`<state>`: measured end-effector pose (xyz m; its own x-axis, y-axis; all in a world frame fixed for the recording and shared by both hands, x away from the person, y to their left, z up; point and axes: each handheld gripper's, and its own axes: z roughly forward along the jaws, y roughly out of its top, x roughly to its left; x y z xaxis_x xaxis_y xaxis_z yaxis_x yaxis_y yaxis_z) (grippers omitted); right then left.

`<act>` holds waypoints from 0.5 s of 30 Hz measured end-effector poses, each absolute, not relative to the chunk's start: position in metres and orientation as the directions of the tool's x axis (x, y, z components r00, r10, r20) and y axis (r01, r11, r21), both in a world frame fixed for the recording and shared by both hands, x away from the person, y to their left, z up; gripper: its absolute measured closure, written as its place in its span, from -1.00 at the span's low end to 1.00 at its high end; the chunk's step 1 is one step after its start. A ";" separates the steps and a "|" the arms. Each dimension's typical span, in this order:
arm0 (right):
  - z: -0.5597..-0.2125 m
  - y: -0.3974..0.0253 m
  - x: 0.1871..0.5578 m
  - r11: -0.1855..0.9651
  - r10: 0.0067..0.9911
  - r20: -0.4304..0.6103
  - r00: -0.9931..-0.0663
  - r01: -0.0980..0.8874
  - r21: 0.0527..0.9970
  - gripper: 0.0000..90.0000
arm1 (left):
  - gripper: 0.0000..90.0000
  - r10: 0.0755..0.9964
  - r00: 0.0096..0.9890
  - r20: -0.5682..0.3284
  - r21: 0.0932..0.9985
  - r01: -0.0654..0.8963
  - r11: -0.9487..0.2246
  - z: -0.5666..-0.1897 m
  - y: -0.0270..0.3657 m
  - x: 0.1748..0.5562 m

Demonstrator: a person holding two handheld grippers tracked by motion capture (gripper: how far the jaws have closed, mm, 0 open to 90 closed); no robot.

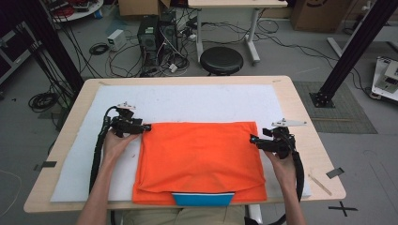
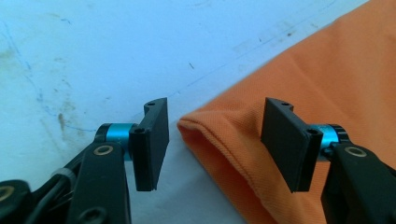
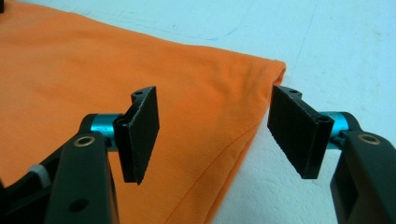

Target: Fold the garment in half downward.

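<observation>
Two claws spread wide, left claw [image 1: 149, 127], right claw [image 1: 252, 139], straddling orange cloth [image 1: 199, 154] far corners

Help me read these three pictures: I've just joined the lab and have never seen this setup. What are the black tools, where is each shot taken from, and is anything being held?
A person holds a hand tool with a two-jaw claw in each hand. The wide picture looks down from above the table: the left claw sits at the far left corner of a folded orange garment, the right claw at its far right corner. The garment lies on a white pad covering the wooden table. The other two pictures come from cameras riding on each tool, looking along its black jaws. Both claws are open, jaws either side of a corner of the cloth. Nothing is held yet.
</observation>
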<state>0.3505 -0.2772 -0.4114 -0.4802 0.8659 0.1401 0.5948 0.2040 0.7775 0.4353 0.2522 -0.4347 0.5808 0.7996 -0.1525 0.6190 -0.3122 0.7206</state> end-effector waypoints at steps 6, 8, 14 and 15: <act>-0.416 -0.281 0.355 0.191 0.878 0.146 -0.457 0.612 0.767 -0.24 | 0.12 0.795 0.593 -0.131 0.730 0.600 -0.327 -0.444 0.252 0.434; -0.417 -0.281 0.357 0.189 0.882 0.144 -0.448 0.617 0.764 -0.25 | 0.27 0.795 0.600 -0.089 0.738 0.576 -0.352 -0.445 0.250 0.430; -0.416 -0.283 0.385 0.197 0.903 0.119 -0.414 0.642 0.741 -0.28 | 0.78 0.760 0.645 -0.079 0.751 0.540 -0.380 -0.447 0.249 0.425; -0.416 -0.282 0.392 0.202 0.902 0.119 -0.414 0.650 0.732 -0.28 | 0.80 0.759 0.646 -0.080 0.752 0.539 -0.379 -0.447 0.248 0.425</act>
<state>0.3919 -0.2823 -0.4161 -0.4141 0.9024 0.1190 0.6503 0.2018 0.7324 0.4248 0.2479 -0.4466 0.6458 0.7593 -0.0801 0.5394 -0.3794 0.7517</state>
